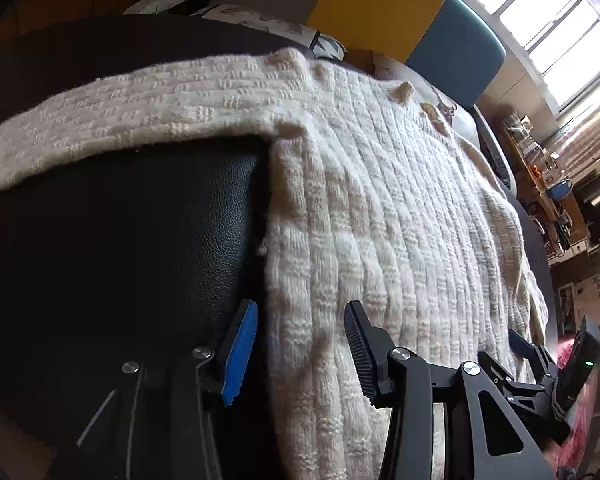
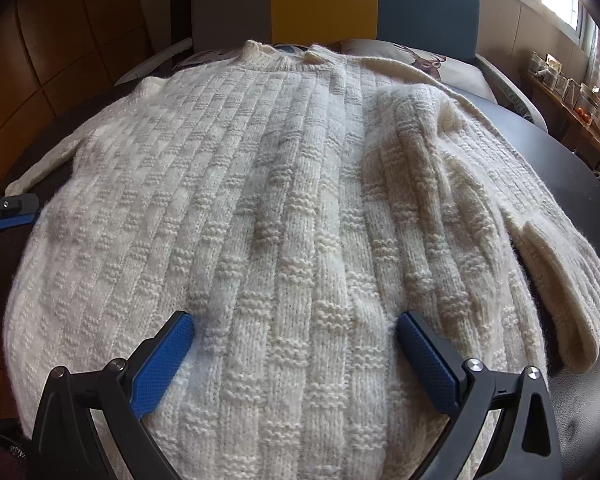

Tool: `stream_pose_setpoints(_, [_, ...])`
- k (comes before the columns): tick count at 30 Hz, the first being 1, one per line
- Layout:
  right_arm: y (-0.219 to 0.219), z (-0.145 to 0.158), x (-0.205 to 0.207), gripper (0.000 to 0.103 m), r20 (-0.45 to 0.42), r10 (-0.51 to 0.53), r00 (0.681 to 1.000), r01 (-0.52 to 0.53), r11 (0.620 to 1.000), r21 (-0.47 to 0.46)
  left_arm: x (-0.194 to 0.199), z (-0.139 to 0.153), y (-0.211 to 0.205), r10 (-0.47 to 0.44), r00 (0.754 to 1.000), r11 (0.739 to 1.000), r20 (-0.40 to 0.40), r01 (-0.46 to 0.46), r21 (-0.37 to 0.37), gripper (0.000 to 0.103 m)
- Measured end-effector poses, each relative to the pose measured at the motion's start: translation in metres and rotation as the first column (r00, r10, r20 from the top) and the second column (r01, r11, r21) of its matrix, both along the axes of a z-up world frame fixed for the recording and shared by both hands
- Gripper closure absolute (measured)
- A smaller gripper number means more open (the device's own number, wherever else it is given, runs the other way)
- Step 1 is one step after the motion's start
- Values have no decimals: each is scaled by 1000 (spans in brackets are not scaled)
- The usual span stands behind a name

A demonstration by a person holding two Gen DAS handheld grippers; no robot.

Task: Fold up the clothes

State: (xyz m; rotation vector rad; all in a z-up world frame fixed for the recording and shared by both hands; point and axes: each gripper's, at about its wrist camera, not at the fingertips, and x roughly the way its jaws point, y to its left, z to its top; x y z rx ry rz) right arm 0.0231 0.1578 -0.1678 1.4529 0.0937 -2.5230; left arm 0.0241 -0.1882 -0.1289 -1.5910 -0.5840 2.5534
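I see the cream knit sweater lying flat on the dark tabletop, directly ahead of and beneath both tools. The left hand-held gripper has its jaws spread; the sweater's side edge lies between them, with the blue-padded finger over bare tabletop and the other finger over the knit. I cannot tell whether the pads touch the fabric. The right hand-held gripper has its jaws spread wide over the sweater body, pinching nothing. One sleeve lies folded across the body, ahead-right of this tool.
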Motion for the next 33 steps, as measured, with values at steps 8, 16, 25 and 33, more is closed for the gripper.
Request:
stream_pose_setpoints(8, [17,33,-36,4,-3,35,999,-35,993,-111,-21,11,9,-28,998,1000,-47,28,-10,52])
stream_pose_setpoints(16, [42,81,-144,5,-139,8,990,-33,983,-178,-106,29,63,-163,977,983,-138,149,-106,48])
stream_pose_setpoints(25, [44,49,-229,10,-75,-51,996,41,991,-129,-239,42,124,-278,945,924,-171,312,222,32])
stream_pose_setpoints(33, [67,9,-239,9,-24,-80,996,76,988,-132,-346,-1,179,-331,942,904,-59,334,267,32])
